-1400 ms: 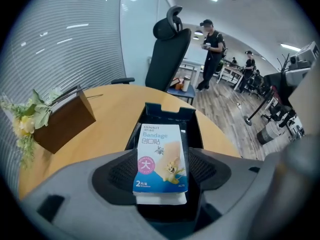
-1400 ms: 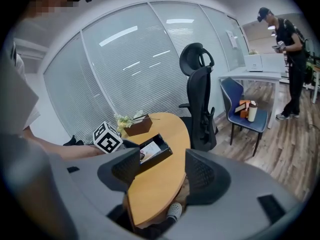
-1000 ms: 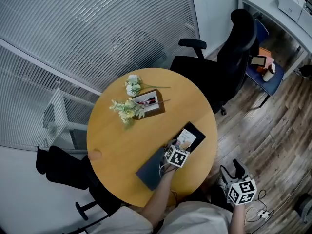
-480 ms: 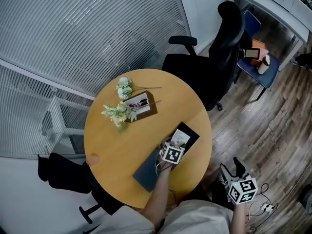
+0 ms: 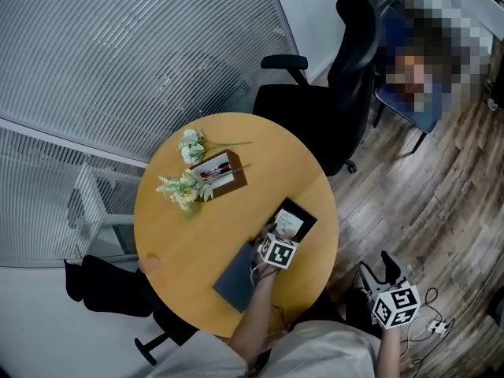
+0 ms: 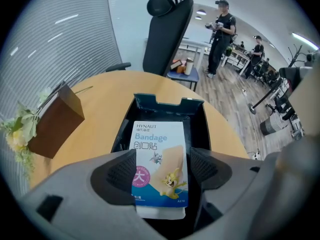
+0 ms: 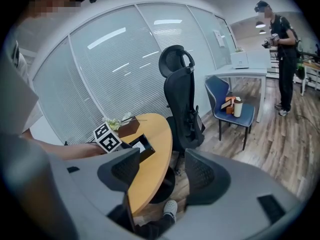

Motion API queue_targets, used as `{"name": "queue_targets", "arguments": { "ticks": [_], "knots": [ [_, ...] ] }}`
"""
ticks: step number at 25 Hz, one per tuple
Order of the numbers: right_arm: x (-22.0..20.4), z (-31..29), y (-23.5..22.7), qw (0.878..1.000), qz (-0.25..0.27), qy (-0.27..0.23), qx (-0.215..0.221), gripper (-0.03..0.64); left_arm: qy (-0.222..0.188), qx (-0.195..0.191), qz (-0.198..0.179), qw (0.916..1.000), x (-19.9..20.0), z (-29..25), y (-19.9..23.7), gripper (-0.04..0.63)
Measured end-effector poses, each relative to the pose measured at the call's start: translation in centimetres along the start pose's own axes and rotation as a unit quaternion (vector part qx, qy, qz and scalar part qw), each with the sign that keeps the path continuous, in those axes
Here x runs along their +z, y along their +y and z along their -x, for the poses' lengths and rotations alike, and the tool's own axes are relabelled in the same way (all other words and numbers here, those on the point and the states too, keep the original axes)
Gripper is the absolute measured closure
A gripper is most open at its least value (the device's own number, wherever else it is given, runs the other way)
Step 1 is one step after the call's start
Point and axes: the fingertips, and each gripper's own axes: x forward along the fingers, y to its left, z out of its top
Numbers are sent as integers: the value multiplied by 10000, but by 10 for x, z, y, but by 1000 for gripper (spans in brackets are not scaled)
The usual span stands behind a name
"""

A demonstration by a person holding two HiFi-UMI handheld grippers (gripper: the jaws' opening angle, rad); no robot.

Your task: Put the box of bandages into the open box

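**Op:** Status, left to right?

**Eng:** Far left of the table [image 6: 100,104] you have flowers [image 6: 17,131] lying against a brown box [image 6: 55,121]. Both sit well apart from your work.

**Op:** Bandages?

**Eng:** The box of bandages [image 6: 159,154] lies face up inside the open box [image 6: 170,106], near the table's right edge. Your left gripper [image 6: 163,173] hovers over it, jaws spread wide on either side. The left pad [image 6: 122,171] overlaps its left edge and there's a sliver of gap at the right pad [image 6: 205,169], so you aren't squeezing it.

**Op:** Right side?

**Eng:** Your right gripper [image 7: 162,171] hangs off the table over the wood floor [image 7: 280,134]. Its jaws are apart and empty. An office chair [image 7: 182,99] stands just past the table.
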Motion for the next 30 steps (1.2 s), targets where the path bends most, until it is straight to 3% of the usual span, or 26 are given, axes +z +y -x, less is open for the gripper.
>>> {"name": "queue_targets", "arguments": {
  "ticks": [15,30],
  "knots": [
    [4,-4,-4,10000,8,-8,-38,339,-107,-50,-10,9999,-4,0,7,242],
    [4,-7,-2,9999,63,65,-60,339,92,-94,-140,9998,-6,-9,5,236]
  ]
}}
